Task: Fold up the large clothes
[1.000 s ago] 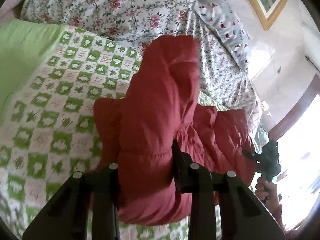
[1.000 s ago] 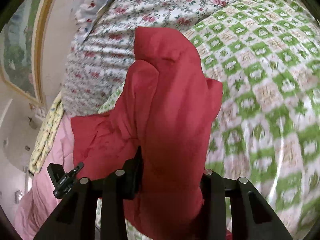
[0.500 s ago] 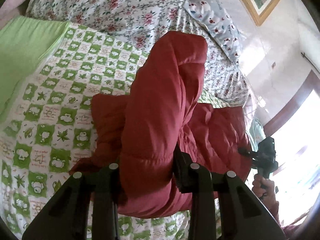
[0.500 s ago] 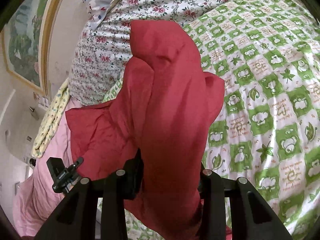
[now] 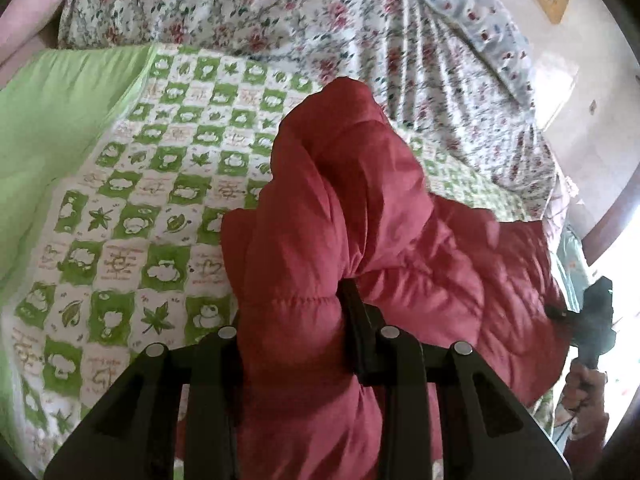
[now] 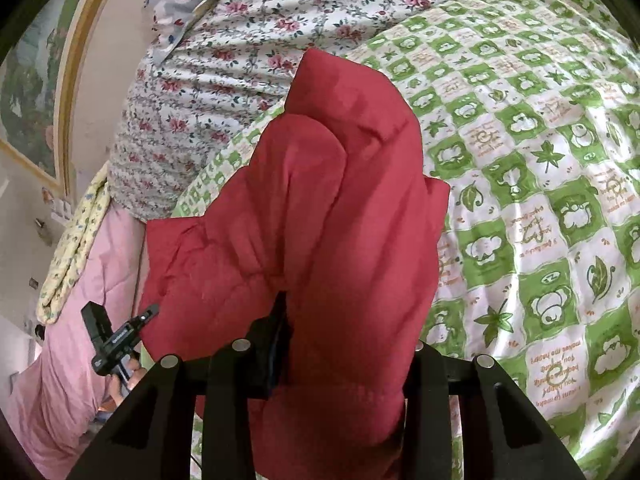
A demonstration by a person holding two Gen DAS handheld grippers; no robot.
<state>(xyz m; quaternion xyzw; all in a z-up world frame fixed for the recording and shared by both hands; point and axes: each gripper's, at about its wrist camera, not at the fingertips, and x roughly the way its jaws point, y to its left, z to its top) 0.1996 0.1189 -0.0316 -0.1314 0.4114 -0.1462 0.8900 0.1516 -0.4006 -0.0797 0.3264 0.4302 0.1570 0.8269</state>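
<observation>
i've got both tongs clamped on the red jacket: left tongs (image 5: 296, 320) and right tongs (image 6: 344, 332) each pinching a thick fold. its long axis runs straight ahead of both tongs, toward the bed's (image 6: 560, 128) pillow end, neither hand nearer.

Both my grippers are matte black plastic. The left gripper (image 5: 292, 316) has angular struts with triangular cutouts and four round silver screw heads across the top. The right gripper (image 6: 344, 344) has the same build and screws. Its boxy black handle has small white lettering I can't read.
</observation>
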